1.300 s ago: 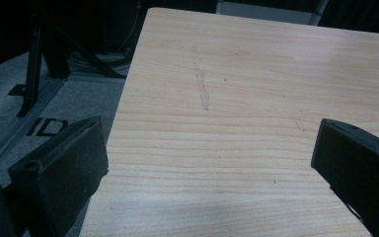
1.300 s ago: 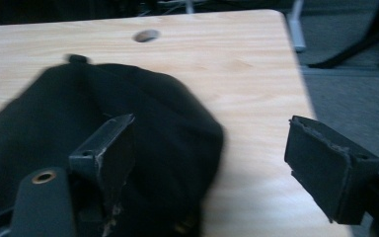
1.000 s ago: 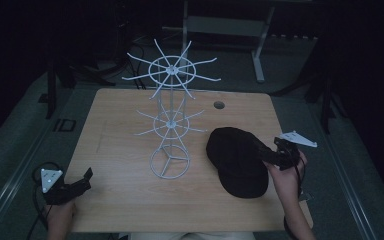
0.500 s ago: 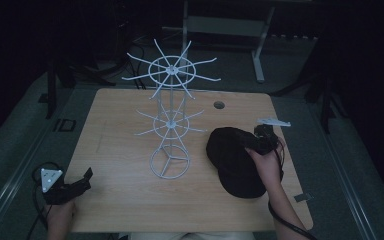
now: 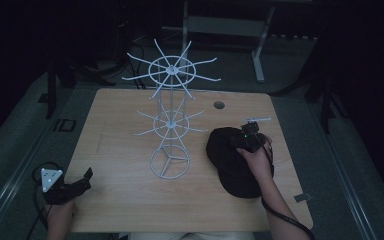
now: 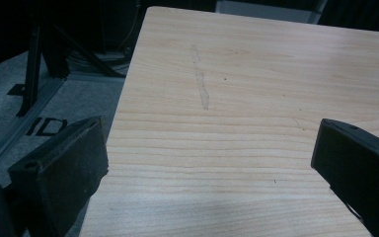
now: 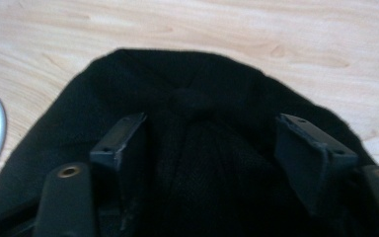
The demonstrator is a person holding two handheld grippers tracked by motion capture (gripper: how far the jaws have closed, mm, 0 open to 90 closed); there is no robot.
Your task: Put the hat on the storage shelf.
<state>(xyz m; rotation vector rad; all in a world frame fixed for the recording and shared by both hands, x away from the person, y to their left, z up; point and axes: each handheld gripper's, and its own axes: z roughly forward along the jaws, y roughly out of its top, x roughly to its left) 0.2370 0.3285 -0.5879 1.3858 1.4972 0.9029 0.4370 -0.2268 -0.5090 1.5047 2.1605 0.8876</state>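
Right gripper [image 5: 245, 138], now brought in from the table's right edge onto the black cap [image 5: 230, 162] lying right of the white wire rack [image 5: 170, 125], jaws wide astride its crown, likely poised to pinch; left gripper [image 5: 82, 180] idle, open, near-left corner.

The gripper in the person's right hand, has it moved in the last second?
Yes. The right gripper has moved left from the table's right edge, toward the wire rack, and now sits over the black cap.
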